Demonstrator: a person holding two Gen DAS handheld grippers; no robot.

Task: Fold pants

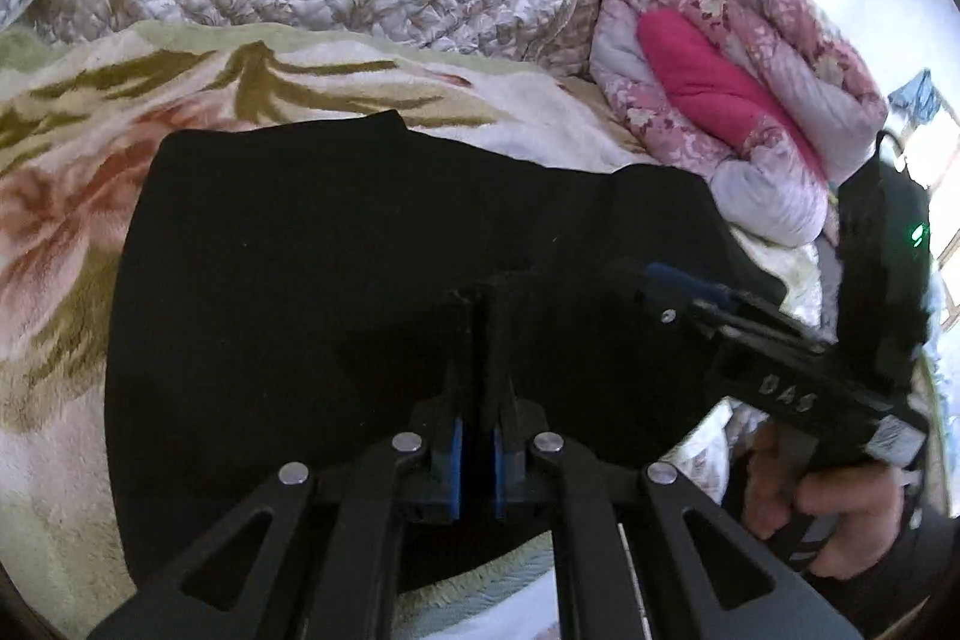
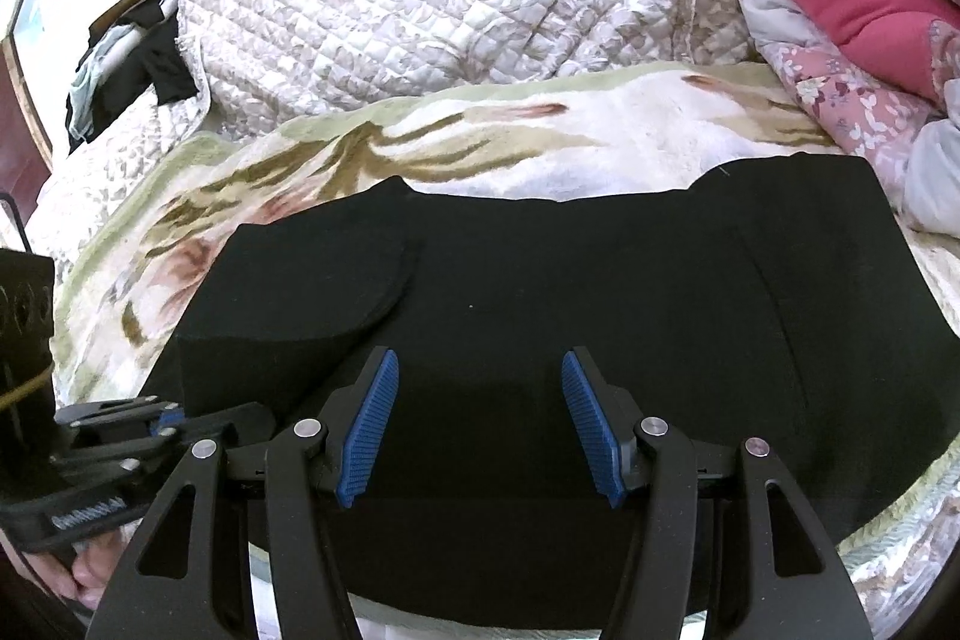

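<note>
Your black pants [image 2: 540, 292] lie partly folded along the floral blanket's [image 2: 600, 124] near edge. Your left gripper [image 1: 477, 316] is pinched shut, probably on a fold of cloth; the right gripper [image 2: 477, 370] hovers half-open, empty. Next, carry that fold over squarely.

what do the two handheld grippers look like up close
Both the left gripper and right gripper are black linkage frames with round silver pivot pins and ribbed blue finger pads. Each body carries pale lettering; the right one shows a green light and a thin cable.
</note>
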